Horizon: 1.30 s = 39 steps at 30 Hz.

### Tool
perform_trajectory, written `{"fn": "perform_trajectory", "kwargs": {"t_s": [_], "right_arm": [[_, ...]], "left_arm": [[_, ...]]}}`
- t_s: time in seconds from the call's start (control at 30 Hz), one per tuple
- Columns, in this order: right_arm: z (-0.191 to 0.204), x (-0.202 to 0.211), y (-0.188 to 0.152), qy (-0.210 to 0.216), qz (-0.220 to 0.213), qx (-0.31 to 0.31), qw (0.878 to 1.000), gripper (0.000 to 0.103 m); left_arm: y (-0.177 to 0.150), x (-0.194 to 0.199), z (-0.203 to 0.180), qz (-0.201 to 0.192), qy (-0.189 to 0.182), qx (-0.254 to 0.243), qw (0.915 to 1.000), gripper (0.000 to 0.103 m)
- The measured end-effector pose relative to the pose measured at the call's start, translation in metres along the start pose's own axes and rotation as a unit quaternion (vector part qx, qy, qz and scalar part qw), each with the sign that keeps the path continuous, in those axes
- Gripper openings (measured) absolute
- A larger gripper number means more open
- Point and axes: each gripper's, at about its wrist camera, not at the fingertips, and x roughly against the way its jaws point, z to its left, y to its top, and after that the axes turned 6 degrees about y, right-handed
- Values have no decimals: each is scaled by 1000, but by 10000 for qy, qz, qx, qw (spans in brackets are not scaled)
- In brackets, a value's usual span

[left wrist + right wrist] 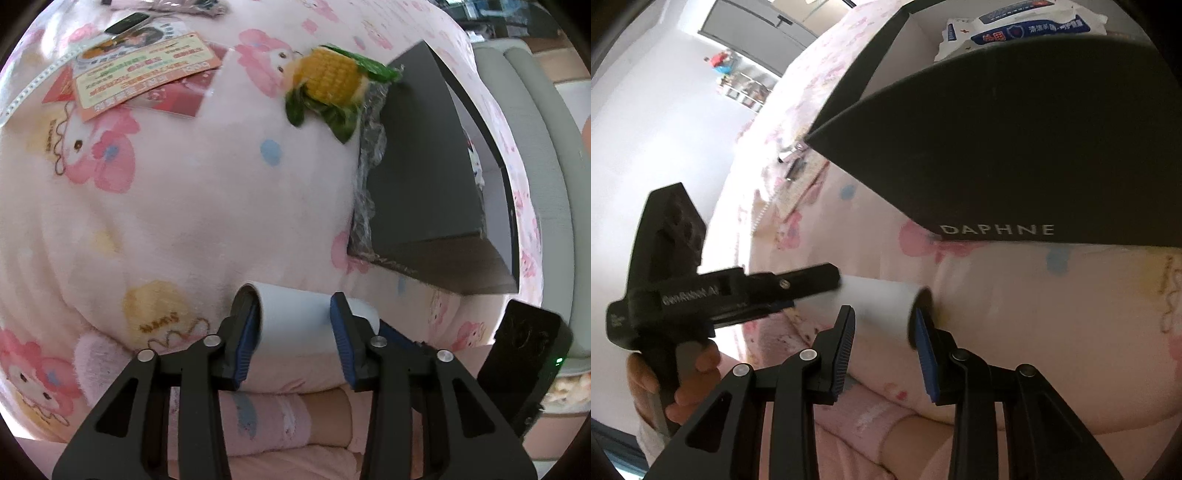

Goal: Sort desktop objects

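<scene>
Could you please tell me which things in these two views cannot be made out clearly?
- Box contents: right wrist view shows only a wipes pack; the near wall hides the rest.
- Card print: left wrist view, too small to read.
- Roll far end: hidden by the left gripper fingers.
- Right gripper: contact with the roll unclear, blurred.

The left gripper (295, 332) clamps a white roll (295, 321) between its blue pads (341, 336). The right gripper (884, 343) hovers at the roll's far end, fingers parted around it, not clearly squeezing.
</scene>
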Motion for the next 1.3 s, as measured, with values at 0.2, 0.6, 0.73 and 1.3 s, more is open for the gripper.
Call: {"fn": "perform_trajectory", "kwargs": {"t_s": [0.2, 0.6, 0.73, 1.3], "right_arm": [[8, 9, 3, 319, -193, 23, 9993, 31], [50, 105, 64, 222, -1208, 1085, 9865, 31], [26, 132, 100, -9, -1417, 1179, 9829, 31], [-58, 111, 108, -445, -885, 121, 9950, 31]], "left_arm": [[-6, 25, -11, -400, -424, -318, 9978, 45], [33, 112, -107, -1791, -845, -1386, 9703, 45], [63, 93, -142, -1714, -979, -1565, 9677, 45], [73, 4, -165, -999, -531, -1886, 9755, 53]]}}
